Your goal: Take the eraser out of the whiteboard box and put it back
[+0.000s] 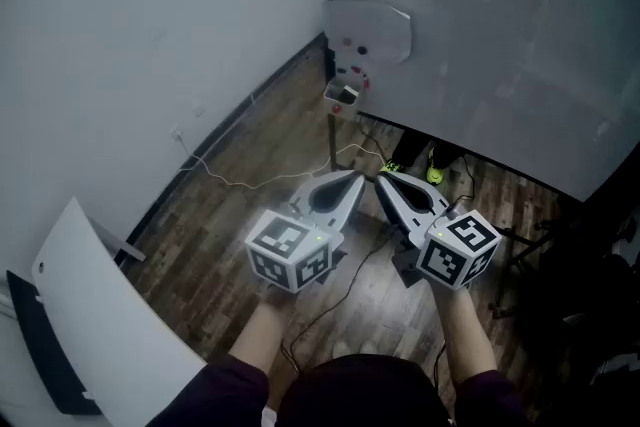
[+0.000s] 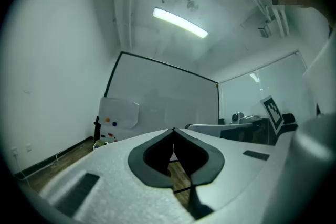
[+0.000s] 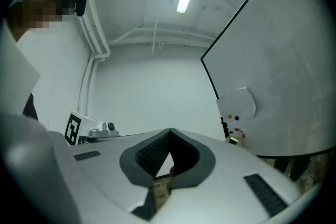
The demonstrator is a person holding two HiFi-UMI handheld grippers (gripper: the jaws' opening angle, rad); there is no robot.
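Observation:
The whiteboard box [image 1: 343,95] is a small open tray at the lower left corner of the big whiteboard [image 1: 500,35], under a small white panel [image 1: 372,29] with coloured magnets. Something dark lies in the box; whether it is the eraser I cannot tell. My left gripper [image 1: 358,177] and right gripper [image 1: 383,177] are held level side by side, well short of the box, tips nearly touching each other. Both are shut with nothing between the jaws. The box [image 2: 100,142] sits far left past the left gripper [image 2: 174,128], and the box [image 3: 234,140] lies right of the right gripper [image 3: 169,129].
A white cable [image 1: 230,177] runs over the wooden floor [image 1: 250,145] along the left wall. A white board [image 1: 100,315] leans at the lower left. A yellow-green object [image 1: 435,175] and dark equipment [image 1: 590,295] sit under the whiteboard at the right.

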